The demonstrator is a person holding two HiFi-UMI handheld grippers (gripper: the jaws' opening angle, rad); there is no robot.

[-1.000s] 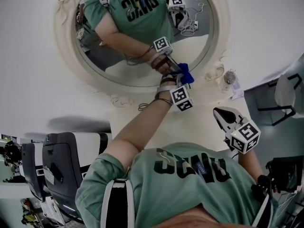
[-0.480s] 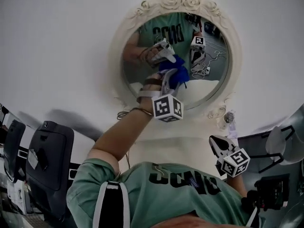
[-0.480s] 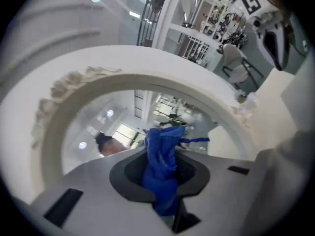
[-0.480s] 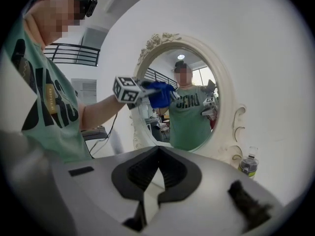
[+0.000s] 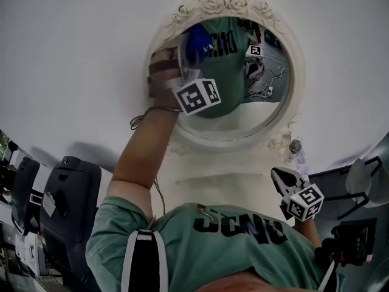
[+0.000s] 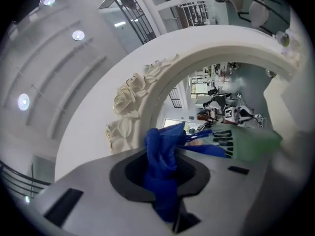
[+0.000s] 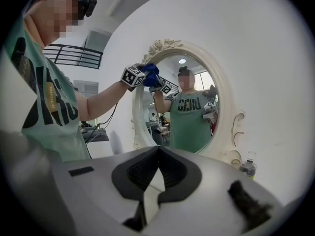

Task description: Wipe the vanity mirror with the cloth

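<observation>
Nearest in, the right gripper (image 7: 150,178) hangs low beside the green shirt (image 5: 243,236). Its jaws are closed together with nothing between them, so it is out of the play and well apart from the glass.

Further out, the left arm is stretched right up, and the left gripper (image 6: 165,181) has its jaws clamped on the blue cloth (image 6: 161,156). The cloth is bunched between the pads and spills out in front of them.

The cloth sits at the top left of the vanity mirror (image 5: 261,108), tucked just inside the white frame (image 5: 222,2) below its carved roses. It looks pressed to the glass, since its blue reflection meets it there.

Here's the relation that counts. The mirror is an upright oval, long axis running top to bottom, and nearly all of the glass lies to the right of the cloth and down from it. My read is that any stroke from here has to sweep rightward or downward, since the frame blocks the other ways. The left gripper is the only one placed for it.

As for writing, the shirt carries dark block letters, seen upside down here and reversed in the reflection, so I won't call them. The cubes show only square markers. A small bottle (image 5: 295,146) stands by the frame's lower right, its label too small to read.
</observation>
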